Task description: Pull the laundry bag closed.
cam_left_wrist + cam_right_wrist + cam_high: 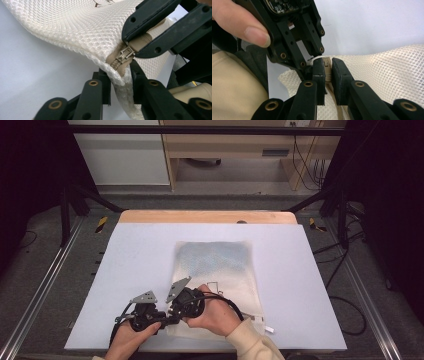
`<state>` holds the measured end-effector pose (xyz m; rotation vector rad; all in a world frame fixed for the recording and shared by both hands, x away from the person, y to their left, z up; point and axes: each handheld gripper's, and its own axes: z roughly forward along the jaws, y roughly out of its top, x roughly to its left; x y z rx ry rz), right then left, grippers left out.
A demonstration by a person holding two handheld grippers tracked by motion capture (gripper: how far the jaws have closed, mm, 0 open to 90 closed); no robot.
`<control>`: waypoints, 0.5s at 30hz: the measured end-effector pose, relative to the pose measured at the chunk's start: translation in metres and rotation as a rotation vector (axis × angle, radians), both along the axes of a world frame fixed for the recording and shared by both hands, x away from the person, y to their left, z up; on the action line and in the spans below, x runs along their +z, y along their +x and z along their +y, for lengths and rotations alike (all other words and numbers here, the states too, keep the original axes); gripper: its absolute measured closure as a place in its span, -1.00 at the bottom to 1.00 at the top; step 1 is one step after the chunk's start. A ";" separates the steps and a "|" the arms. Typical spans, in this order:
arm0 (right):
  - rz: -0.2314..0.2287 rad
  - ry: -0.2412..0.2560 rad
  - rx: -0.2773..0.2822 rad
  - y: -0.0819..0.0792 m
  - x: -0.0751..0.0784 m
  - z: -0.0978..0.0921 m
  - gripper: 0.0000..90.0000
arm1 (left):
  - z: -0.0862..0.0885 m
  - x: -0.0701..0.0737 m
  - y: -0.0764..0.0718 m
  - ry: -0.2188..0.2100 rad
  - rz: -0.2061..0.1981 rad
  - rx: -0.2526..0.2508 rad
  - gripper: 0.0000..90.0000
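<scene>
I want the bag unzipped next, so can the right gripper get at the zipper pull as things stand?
Probably yes: the right gripper already looks shut on the zipper pull at the near corner of the mesh bag. The left gripper pinches the bag's edge just beside it, close but not blocking.

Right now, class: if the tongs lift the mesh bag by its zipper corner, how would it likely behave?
The mesh bag probably flops: its edge already curves limply between the left tongs. It looks light, thin netting. The zipper pull, pinched by the right tongs, may slide instead of lifting the bag.
</scene>
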<state>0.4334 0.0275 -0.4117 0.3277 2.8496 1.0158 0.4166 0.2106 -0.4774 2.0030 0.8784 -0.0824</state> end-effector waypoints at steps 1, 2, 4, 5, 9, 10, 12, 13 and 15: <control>0.003 0.005 0.000 0.000 0.000 0.000 0.82 | 0.000 0.000 0.000 0.001 0.000 0.000 0.73; 0.002 0.003 0.001 0.000 0.000 0.000 0.82 | 0.001 0.000 0.000 0.003 -0.001 -0.001 0.74; 0.002 0.002 0.004 0.000 0.000 0.000 0.82 | 0.001 0.000 0.000 0.007 -0.002 -0.001 0.76; 0.001 0.003 0.006 0.000 -0.001 0.000 0.82 | 0.001 0.000 0.000 0.008 -0.003 -0.001 0.78; -0.011 -0.014 0.012 -0.001 -0.002 0.000 0.82 | 0.001 0.000 0.000 0.015 -0.004 0.000 0.81; -0.011 -0.012 0.015 -0.001 -0.003 -0.001 0.82 | 0.001 0.000 0.000 0.020 -0.005 -0.003 0.81; -0.009 -0.019 0.008 -0.001 -0.003 -0.001 0.82 | 0.001 0.000 0.000 0.019 -0.005 0.000 0.81; -0.008 -0.018 0.010 -0.001 -0.004 -0.001 0.82 | 0.001 0.000 0.000 0.020 -0.004 -0.001 0.81; -0.008 -0.025 0.012 -0.001 -0.005 -0.001 0.82 | 0.001 0.000 0.000 0.021 -0.006 0.003 0.81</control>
